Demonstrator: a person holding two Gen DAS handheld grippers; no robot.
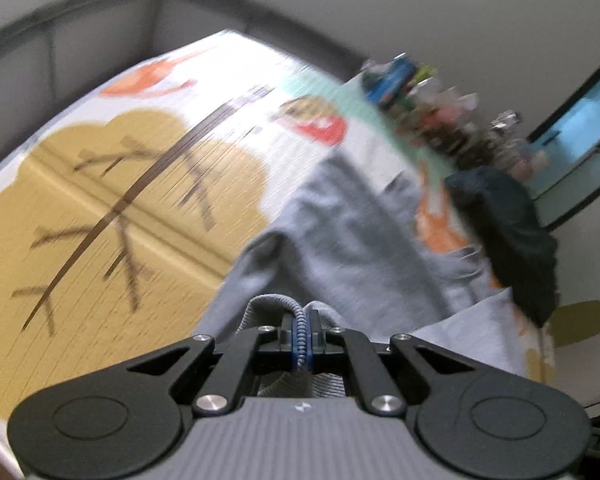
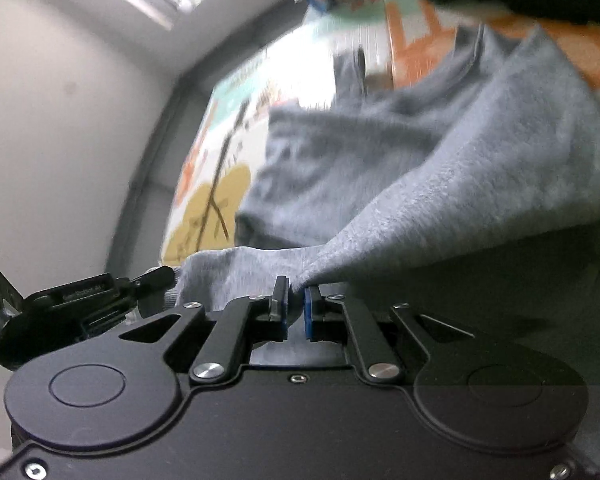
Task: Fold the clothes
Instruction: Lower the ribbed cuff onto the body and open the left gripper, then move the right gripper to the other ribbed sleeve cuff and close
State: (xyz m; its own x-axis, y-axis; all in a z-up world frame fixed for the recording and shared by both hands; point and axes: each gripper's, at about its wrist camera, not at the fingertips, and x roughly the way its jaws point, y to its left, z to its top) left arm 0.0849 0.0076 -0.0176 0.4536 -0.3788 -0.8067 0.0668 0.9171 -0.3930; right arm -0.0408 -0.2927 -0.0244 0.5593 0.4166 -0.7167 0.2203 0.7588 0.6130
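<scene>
Both grippers pinch the same grey sweatshirt (image 1: 340,220). The left gripper (image 1: 300,332) has its jaws pressed together on a ribbed hem, the cloth trailing away over a printed play mat (image 1: 100,200) towards its far right edge. The right gripper (image 2: 296,304) clamps a bunched fold between its blue pads (image 2: 309,312), the fabric rising taut to the upper right. A dark garment (image 1: 512,240) lies beside the sweatshirt near the mat's right edge; blur hides its shape, perhaps folded.
</scene>
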